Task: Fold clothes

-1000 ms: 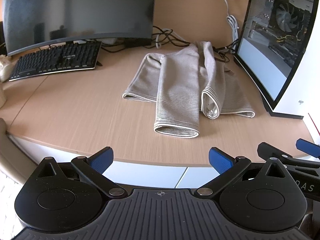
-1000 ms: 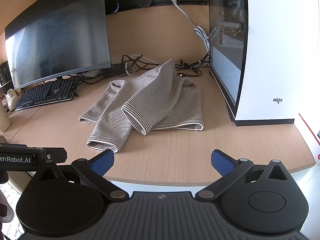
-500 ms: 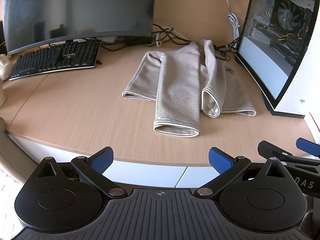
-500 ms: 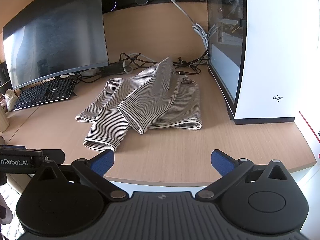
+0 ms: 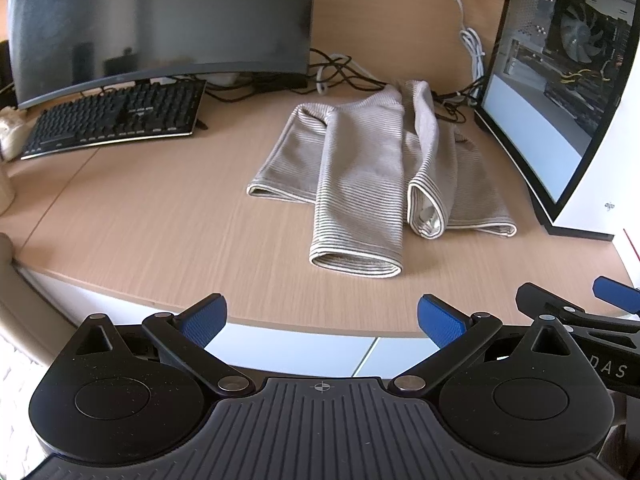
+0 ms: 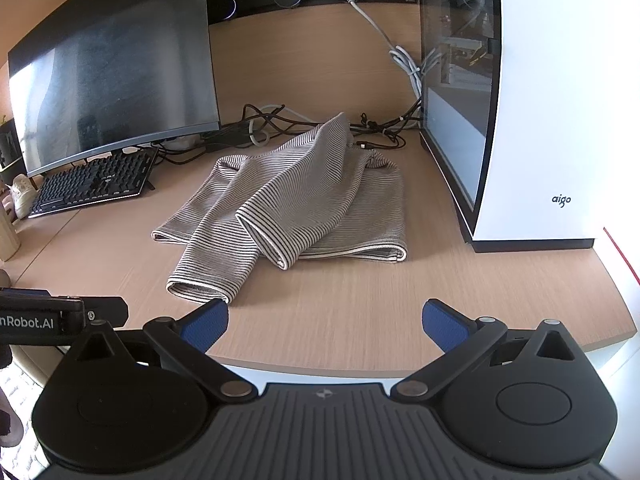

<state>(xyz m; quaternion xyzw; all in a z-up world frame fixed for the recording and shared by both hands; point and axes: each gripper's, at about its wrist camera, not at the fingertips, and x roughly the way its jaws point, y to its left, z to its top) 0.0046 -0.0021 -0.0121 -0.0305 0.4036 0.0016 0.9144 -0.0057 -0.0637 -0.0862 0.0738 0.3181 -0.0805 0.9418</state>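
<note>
Striped sweater (image 5: 360, 184) is lying part-folded on the desk (image 5: 140, 220), sleeves crossing; left gripper (image 5: 322, 316) and right gripper (image 6: 325, 322) are hovering near, jaws spread, gripping nothing.

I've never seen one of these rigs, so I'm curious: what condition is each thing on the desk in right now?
Striped garment: lying on the desk, sleeves folded over the body, not held.
Left gripper: open, empty, short of the desk edge.
Right gripper: open, empty.
Monitor: screen dark.
Keyboard: untouched, under the monitor.
Computer case: upright beside the garment.
</note>
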